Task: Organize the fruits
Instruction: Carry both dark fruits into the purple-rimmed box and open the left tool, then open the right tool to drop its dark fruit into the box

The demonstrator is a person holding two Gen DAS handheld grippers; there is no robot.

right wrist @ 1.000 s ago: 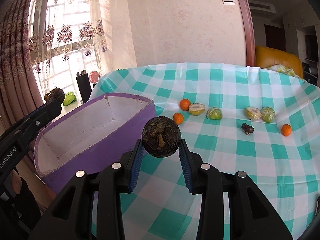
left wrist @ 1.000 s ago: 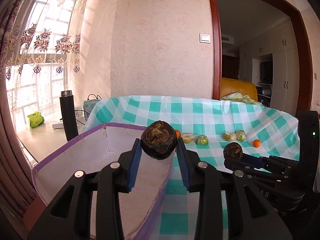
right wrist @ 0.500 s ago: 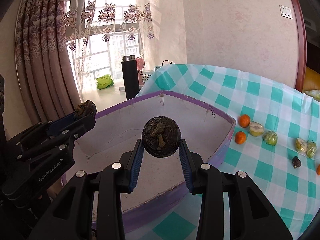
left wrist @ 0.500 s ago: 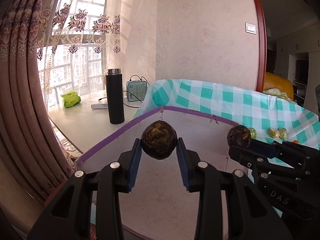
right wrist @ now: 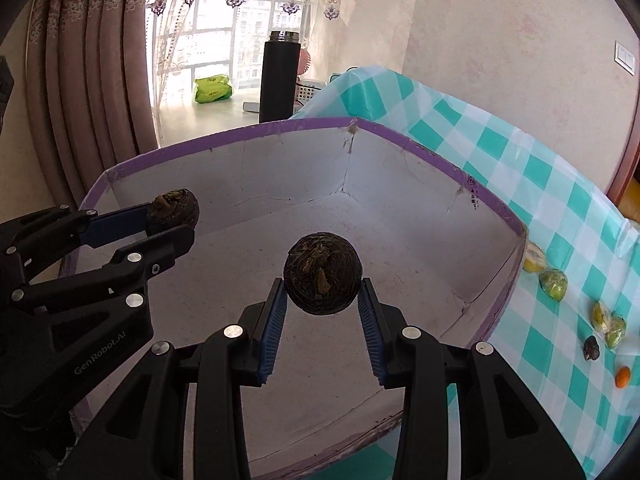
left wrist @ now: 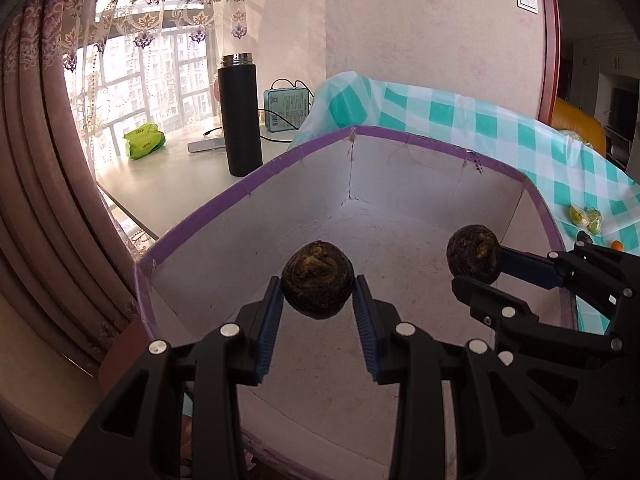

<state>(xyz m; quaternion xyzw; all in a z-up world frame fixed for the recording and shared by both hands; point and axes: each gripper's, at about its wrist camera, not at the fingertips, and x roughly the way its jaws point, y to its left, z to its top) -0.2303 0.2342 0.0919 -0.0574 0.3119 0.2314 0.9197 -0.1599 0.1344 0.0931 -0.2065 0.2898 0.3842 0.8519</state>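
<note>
Both grippers have swung from the checked table to above the purple box [left wrist: 400, 142]. Left gripper [left wrist: 318, 304] pinches a dark round fruit [left wrist: 317, 284] mid-frame; right gripper [right wrist: 323, 300] pinches another dark fruit [right wrist: 322, 278] mid-frame.

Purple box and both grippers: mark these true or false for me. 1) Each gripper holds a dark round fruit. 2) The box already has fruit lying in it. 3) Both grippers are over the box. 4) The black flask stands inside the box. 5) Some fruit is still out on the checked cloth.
1) True: the left gripper is shut on a dark round fruit, and the right gripper on another dark fruit.
2) False: the floor of the purple box that shows is bare.
3) True.
4) False: the black flask stands on the white desk behind the box.
5) True: small fruits lie on the checked cloth.
</note>
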